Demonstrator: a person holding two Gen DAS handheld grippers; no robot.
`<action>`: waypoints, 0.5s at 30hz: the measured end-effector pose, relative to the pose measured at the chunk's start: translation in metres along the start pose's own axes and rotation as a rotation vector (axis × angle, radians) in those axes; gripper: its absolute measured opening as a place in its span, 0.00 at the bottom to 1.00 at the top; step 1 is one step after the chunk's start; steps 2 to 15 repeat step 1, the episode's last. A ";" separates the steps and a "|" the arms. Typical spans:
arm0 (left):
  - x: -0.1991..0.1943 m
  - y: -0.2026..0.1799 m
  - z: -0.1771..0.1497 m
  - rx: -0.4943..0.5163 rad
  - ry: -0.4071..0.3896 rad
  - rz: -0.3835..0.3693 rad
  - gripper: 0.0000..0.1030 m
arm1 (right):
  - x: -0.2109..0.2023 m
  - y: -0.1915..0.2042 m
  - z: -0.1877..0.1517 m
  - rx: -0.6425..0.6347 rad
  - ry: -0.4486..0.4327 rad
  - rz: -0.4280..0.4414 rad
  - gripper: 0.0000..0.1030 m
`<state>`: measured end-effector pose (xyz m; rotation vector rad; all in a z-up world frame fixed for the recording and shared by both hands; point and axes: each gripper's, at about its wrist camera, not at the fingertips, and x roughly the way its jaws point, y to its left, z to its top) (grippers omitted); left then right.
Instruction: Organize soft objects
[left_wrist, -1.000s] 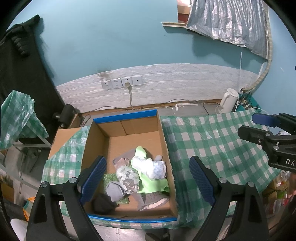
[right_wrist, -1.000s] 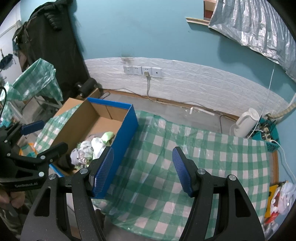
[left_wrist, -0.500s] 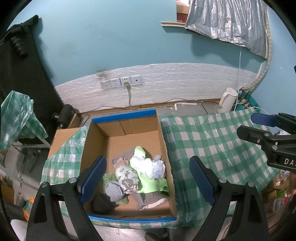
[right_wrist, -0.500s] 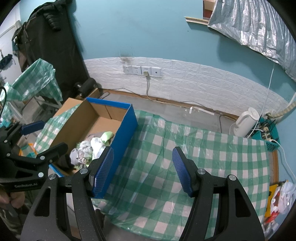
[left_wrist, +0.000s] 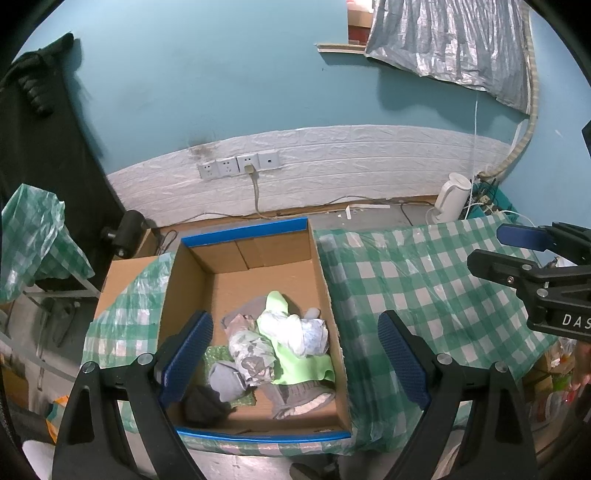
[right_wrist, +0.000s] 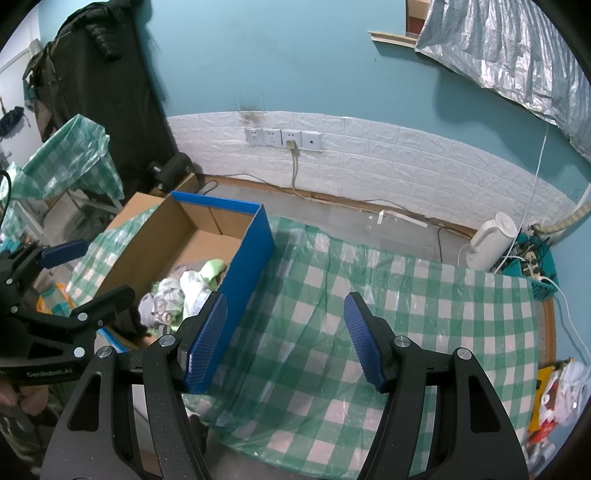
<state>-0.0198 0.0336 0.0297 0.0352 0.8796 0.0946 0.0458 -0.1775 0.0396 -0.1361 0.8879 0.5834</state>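
Note:
A cardboard box (left_wrist: 236, 254) with blue outer sides (right_wrist: 243, 273) sits at the left end of a table under a green-checked cover (left_wrist: 413, 280). Inside it lies a heap of soft items (left_wrist: 269, 347): a lime-green cloth, a white bundle, patterned and grey pieces, a black one. The same heap of soft items (right_wrist: 181, 291) shows past the box wall in the right wrist view. My left gripper (left_wrist: 295, 347) hangs open above the box with nothing between its pads. My right gripper (right_wrist: 286, 339) stands open over the checked cover (right_wrist: 369, 295), also empty.
A white kettle (right_wrist: 491, 240) and cables stand on the floor by the wall. Wall sockets (left_wrist: 240, 166) with a plugged cord are behind the box. A checked bag (right_wrist: 74, 155) hangs on a rack at the left. Dark clothing (right_wrist: 103, 70) hangs at the far left.

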 end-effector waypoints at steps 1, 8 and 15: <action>0.000 0.000 0.000 -0.001 0.002 -0.001 0.89 | 0.001 0.001 0.001 0.001 0.000 0.001 0.63; 0.000 0.000 0.000 -0.001 0.002 -0.001 0.89 | 0.001 0.001 0.001 0.001 0.000 0.001 0.63; 0.000 0.000 0.000 -0.001 0.002 -0.001 0.89 | 0.001 0.001 0.001 0.001 0.000 0.001 0.63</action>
